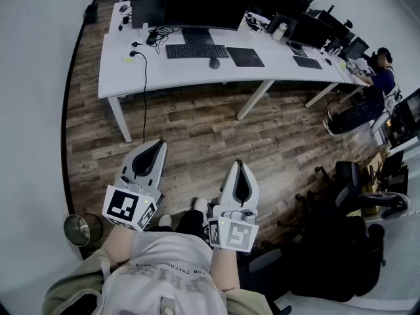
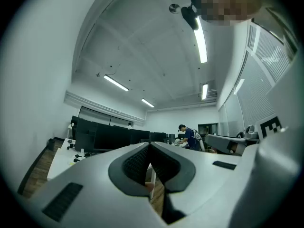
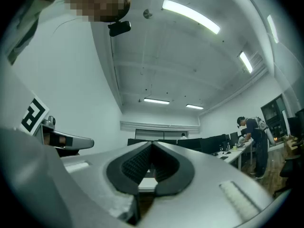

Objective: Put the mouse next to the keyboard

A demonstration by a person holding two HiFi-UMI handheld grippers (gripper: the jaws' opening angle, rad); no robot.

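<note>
Wood-plank office floor (image 1: 197,133) lies under you in the head view, with a long white desk (image 1: 177,74) running across the top.

Your left gripper (image 1: 159,144) is clenched: in the left gripper view (image 2: 150,145) its two dark ribbed pads meet at the tip, with nothing between them. Your right gripper (image 1: 238,165) is clenched the same way, and in the right gripper view (image 3: 152,144) its pads meet on nothing. You hold both low in front of your body, side by side but apart, over the floor, their tips pointing toward 12 o'clock at the desk.

The mouse (image 1: 214,63) is well apart from both grippers. From the right gripper's tip it lies at about 12 o'clock, and from the left gripper's tip at about 1 o'clock, up on the desk. It sits just beside the right end of the keyboard (image 1: 197,51), at roughly 4 o'clock from the keyboard's middle, between the keyboard and a dark mouse pad (image 1: 245,57) at its 3 o'clock.

A large black monitor (image 1: 207,6) stands at 12 o'clock behind the keyboard. A black cable (image 1: 144,104) hangs from the desk's left part to the floor. At 3 o'clock along the desk, far off, a person (image 1: 380,81) sits. A small round bin (image 1: 82,228) stands at 9 o'clock of your left arm.
</note>
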